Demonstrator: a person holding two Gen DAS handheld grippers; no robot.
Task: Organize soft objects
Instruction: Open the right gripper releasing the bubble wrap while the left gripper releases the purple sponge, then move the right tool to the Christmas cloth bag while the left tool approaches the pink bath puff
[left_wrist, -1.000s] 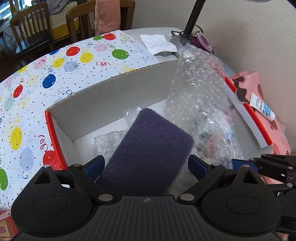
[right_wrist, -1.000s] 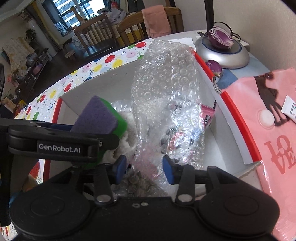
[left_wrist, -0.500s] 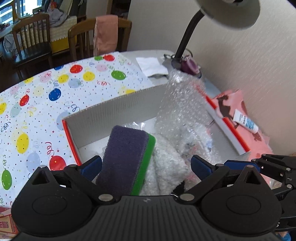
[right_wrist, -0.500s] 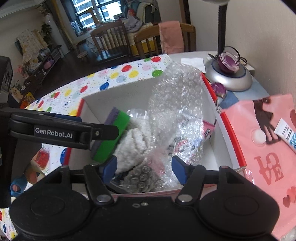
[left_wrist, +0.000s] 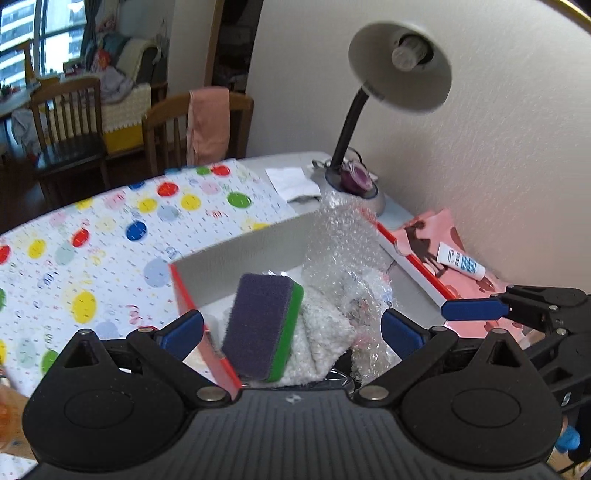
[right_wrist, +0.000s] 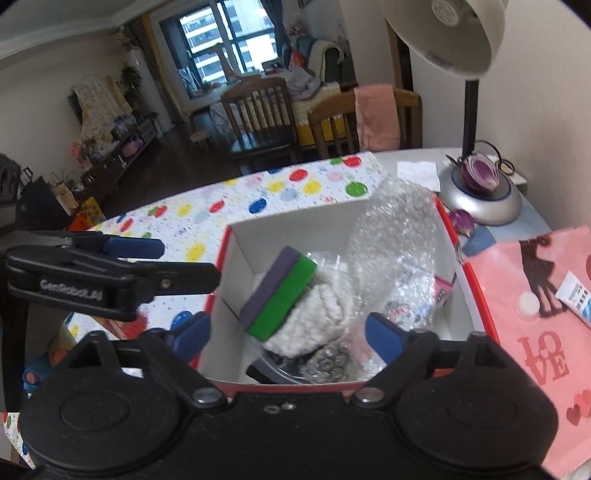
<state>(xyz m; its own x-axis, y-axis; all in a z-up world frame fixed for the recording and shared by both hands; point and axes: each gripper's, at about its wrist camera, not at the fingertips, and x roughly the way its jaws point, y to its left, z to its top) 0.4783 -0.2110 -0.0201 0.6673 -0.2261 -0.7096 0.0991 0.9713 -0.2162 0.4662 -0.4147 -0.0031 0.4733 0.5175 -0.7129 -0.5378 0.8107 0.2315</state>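
A red-edged white box (left_wrist: 236, 245) (right_wrist: 280, 229) sits on the table. Inside it a purple-and-green sponge (left_wrist: 260, 326) (right_wrist: 279, 295) leans tilted on a white fluffy cloth (left_wrist: 321, 339) (right_wrist: 317, 321), beside a tall roll of bubble wrap (left_wrist: 340, 236) (right_wrist: 395, 229). My left gripper (left_wrist: 291, 330) is open and empty above the box's near edge. My right gripper (right_wrist: 290, 334) is open and empty, also above the box's near side. The left gripper shows at the left of the right wrist view (right_wrist: 110, 273).
A balloon-patterned cloth (left_wrist: 110, 240) covers the table on the left. A desk lamp (left_wrist: 399, 74) with a purple onion on its base (right_wrist: 480, 177) stands behind the box. A pink LOVE bag (right_wrist: 535, 332) with a white tube (right_wrist: 576, 295) lies to the right. Chairs stand beyond.
Both grippers have pulled up and back from the box. The left one has let go of the sponge, which stays in the box. The right gripper's jaws have opened wider off the bubble wrap.
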